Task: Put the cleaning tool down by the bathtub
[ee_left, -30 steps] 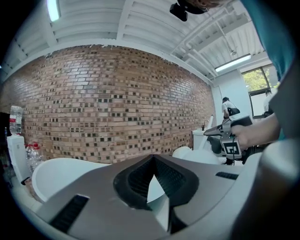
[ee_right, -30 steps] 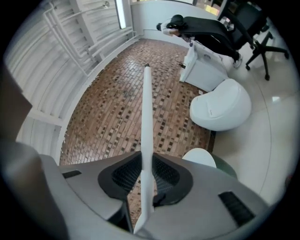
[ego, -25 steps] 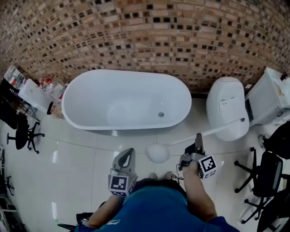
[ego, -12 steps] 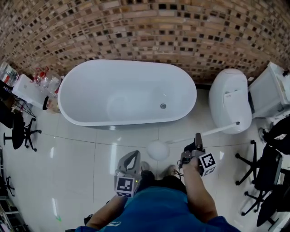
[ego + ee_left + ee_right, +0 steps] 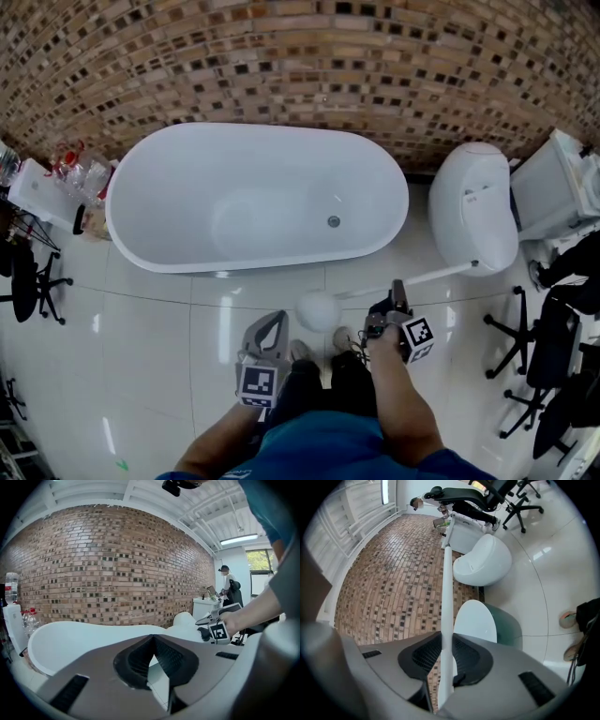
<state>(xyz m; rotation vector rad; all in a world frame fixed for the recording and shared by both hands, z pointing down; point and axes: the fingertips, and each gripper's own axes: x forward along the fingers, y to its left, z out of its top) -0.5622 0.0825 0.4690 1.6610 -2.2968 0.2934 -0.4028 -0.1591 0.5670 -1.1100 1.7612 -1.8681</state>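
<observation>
Your left gripper (image 5: 272,321), jaws pressed together on nothing, hovers near the bathtub (image 5: 234,178). To its right, the cleaning tool (image 5: 319,311) shows its round white head just before the tub. Your right gripper (image 5: 397,292) clamps its handle, which runs on toward the toilet (image 5: 473,220).

The person's two bare forearms reach forward from blue sleeves. The left gripper (image 5: 271,320) points ahead and slightly down, its marker cube facing up; its jaw tips meet with nothing between them. The right hand (image 5: 382,339) wraps the right gripper (image 5: 397,290), held a little farther forward and rolled to one side. Its jaws are clamped on the cleaning tool (image 5: 446,573) by its thin white handle.
</observation>
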